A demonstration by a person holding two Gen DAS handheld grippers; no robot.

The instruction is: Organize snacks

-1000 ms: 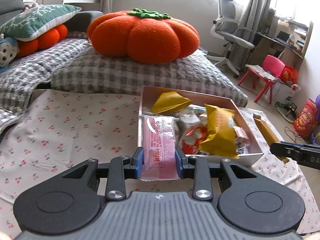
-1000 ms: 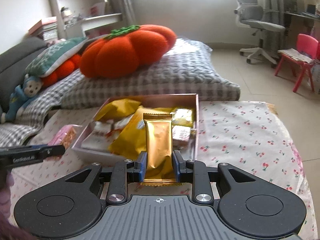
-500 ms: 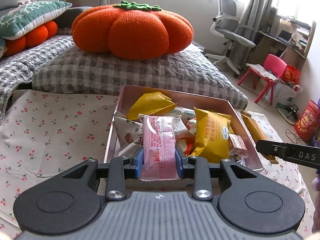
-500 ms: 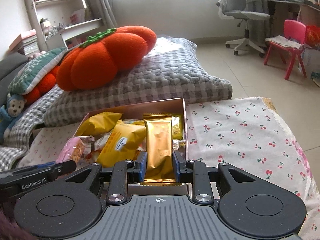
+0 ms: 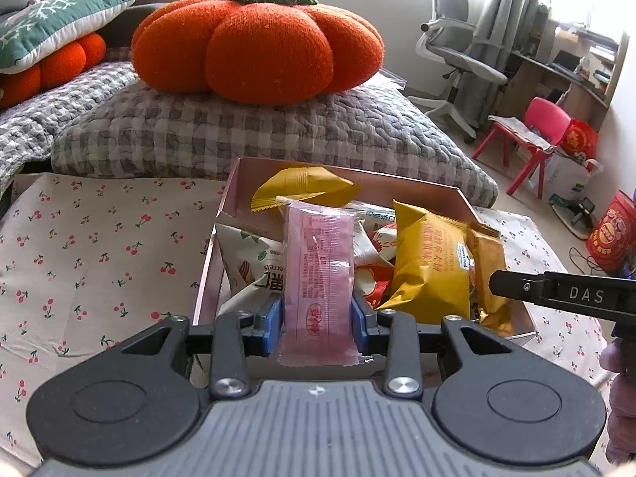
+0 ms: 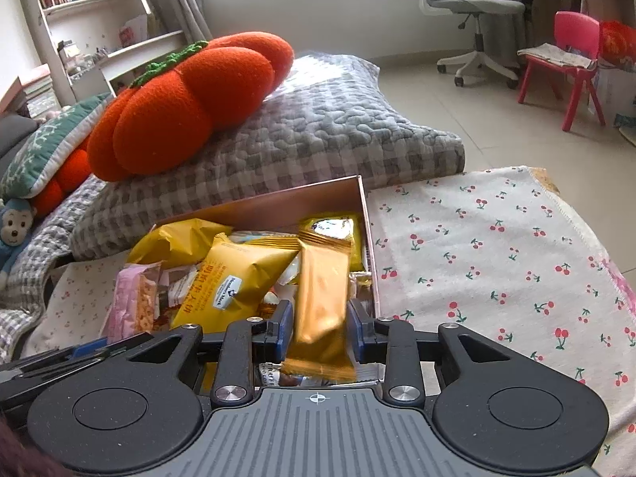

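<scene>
Both grippers have come in over the pink box since a second ago, and both pairs of jaws have just been opening.

From the left wrist camera, the left gripper (image 5: 317, 320) has the pink snack packet (image 5: 319, 274) standing upright between its blue pads; the left pad shows a thin gap, the right pad looks to be just touching, so the hold is loosening rather than firm. That packet hangs over the near end of the pink box (image 5: 417, 187), above the heap of yellow and white packets. The right gripper's black finger (image 5: 556, 292) reaches in from the right.

From the right wrist camera, the right gripper (image 6: 320, 328) has let go: the gold bar packet (image 6: 322, 298) sits tilted and blurred between pads that stand clear of it, over the box's right near corner (image 6: 363, 214), beside the cherry-print cloth (image 6: 497, 238).
</scene>
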